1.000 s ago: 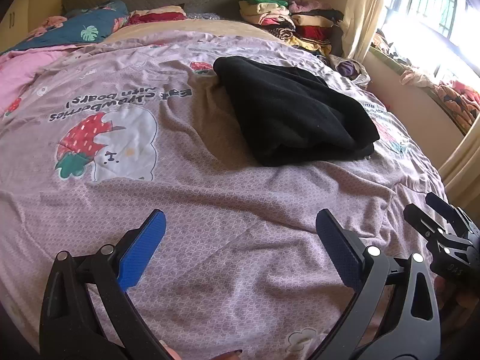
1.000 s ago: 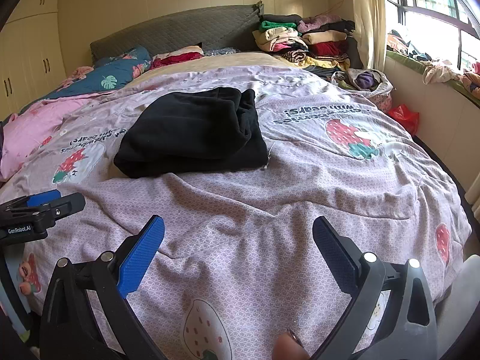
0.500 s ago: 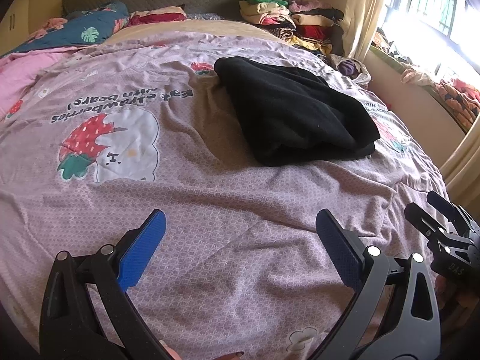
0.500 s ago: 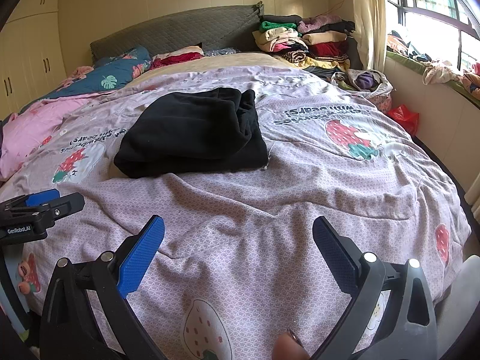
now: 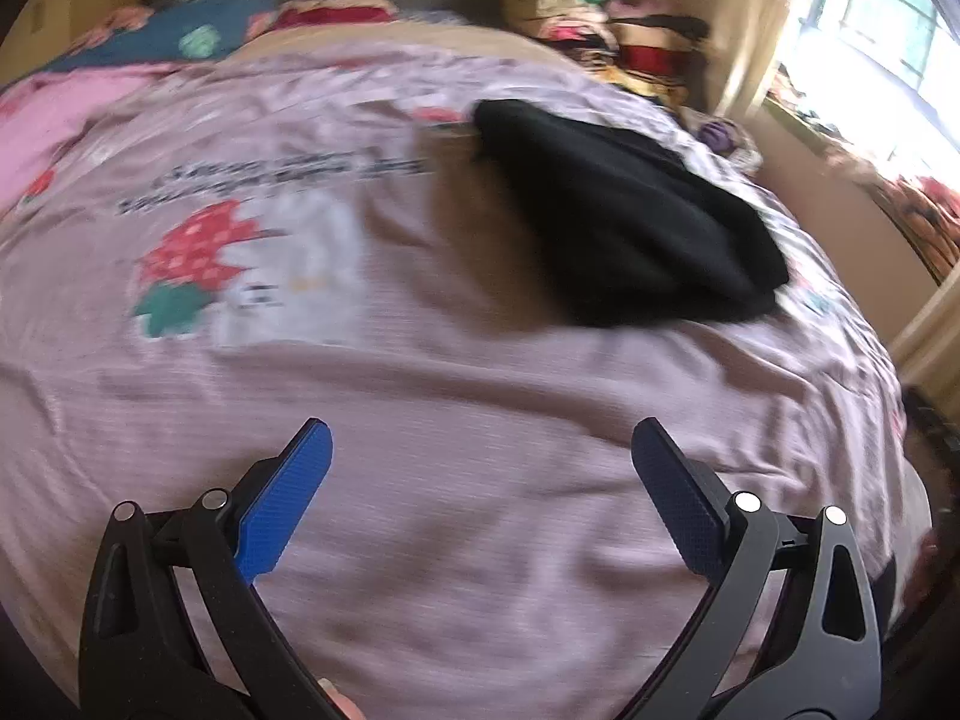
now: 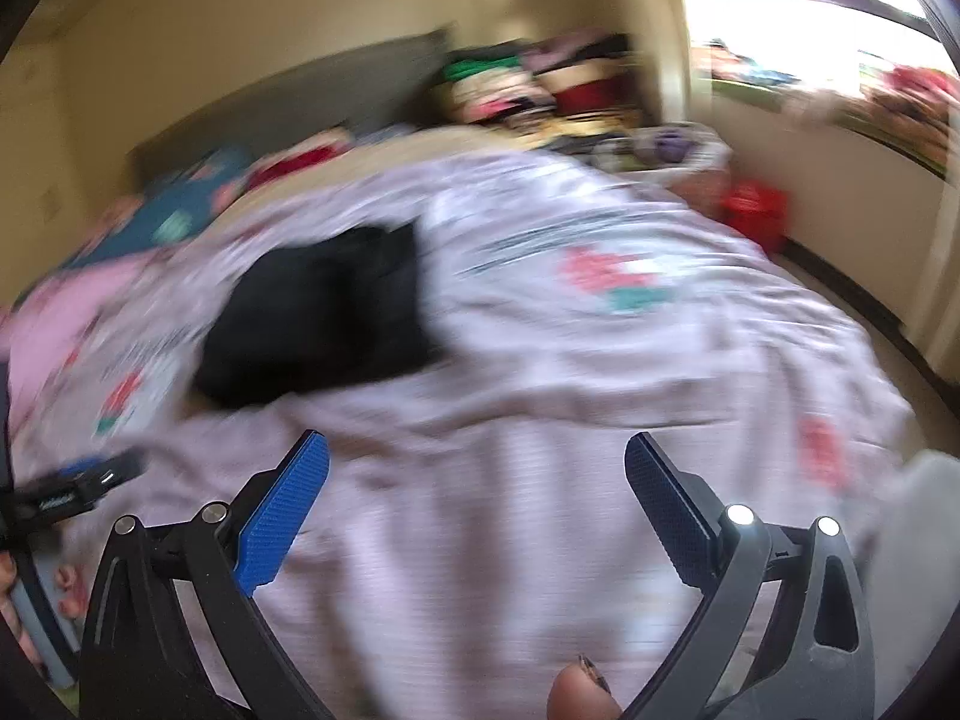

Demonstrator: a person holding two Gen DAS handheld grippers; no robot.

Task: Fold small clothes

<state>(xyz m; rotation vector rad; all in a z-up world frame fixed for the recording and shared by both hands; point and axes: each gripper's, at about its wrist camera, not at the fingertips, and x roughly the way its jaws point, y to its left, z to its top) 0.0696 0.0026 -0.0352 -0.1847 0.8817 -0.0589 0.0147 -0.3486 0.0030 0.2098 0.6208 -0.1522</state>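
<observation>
So both cameras just went from rock steady to smeared, which tells me the person has started moving both tools after holding them parked over the near end of the bed (image 5: 456, 540). The right view changed most: it's swung up and toward the window (image 6: 810, 12), so there's a lot more wall in shot and the black garment (image 6: 324, 324) has slid over to the left of frame. The left view shifted less, and the right tool that was poking in at its lower right edge is gone from it now. The black garment (image 5: 624, 222) hasn't budged though. It's lying in the same bundled, roughly folded heap on the purple strawberry-print duvet (image 5: 420, 372), well apart from both tools, further up the bed. The left gripper (image 5: 480, 450) is spread wide with nothing between its blue pads, and the right gripper (image 6: 477, 462) is exactly the same, wide open and empty. The left tool's tip shows at the left edge of the right view, too blurry to read much from. My guess is the black piece is finished and they're heading for the next item, maybe from the clothes pile (image 6: 528, 84) by the headboard, but honestly can't tell from this where the move ends.
</observation>
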